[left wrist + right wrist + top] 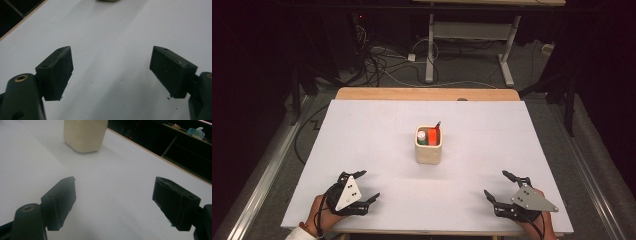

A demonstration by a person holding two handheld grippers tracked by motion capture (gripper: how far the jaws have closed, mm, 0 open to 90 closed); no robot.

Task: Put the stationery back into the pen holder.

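Both my left tongs [363, 186] and right tongs [500, 186] rest wide open, empty, at the bench's [362, 130] near edge, flanking the central cup [428, 147] for access.

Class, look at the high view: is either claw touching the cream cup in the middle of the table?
No. The left claw and right claw sit near the table's front edge, well apart from the cream cup.
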